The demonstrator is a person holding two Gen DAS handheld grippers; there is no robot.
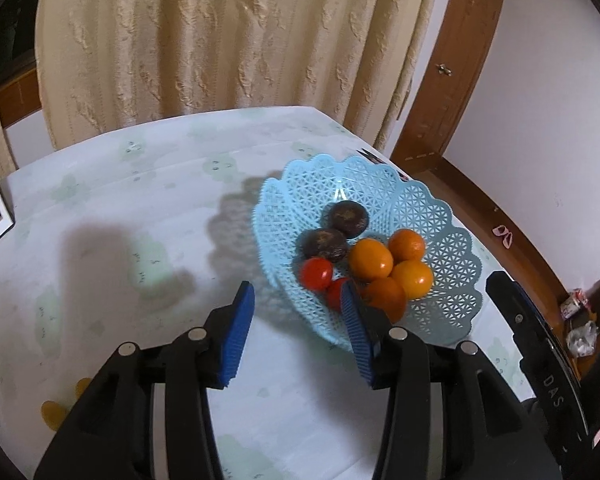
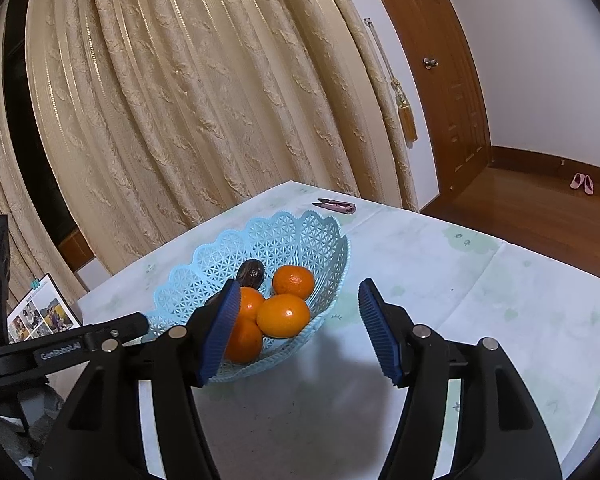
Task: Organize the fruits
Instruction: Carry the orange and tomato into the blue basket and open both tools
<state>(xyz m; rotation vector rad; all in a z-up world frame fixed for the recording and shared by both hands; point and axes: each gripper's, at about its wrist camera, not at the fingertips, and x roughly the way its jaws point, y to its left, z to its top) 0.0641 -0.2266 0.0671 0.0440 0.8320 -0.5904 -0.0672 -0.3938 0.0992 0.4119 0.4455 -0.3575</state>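
Observation:
A light blue lattice basket (image 1: 440,216) stands on the table and holds several oranges (image 1: 370,260), two red tomatoes (image 1: 317,273) and two dark brown fruits (image 1: 348,219). My left gripper (image 1: 298,294) is open and empty, just left of and in front of the basket, its right finger over the near rim. In the right wrist view the basket (image 2: 284,236) shows oranges (image 2: 284,316) and a dark fruit (image 2: 252,272). My right gripper (image 2: 298,292) is open and empty, hovering at the basket's near right side.
The table has a pale patterned cloth (image 1: 140,208). A pink nail clipper (image 2: 336,205) lies at the far table edge. A photo calendar (image 2: 40,316) stands at the left. Beige curtains (image 2: 204,100) hang behind. The other gripper (image 1: 540,344) shows at right.

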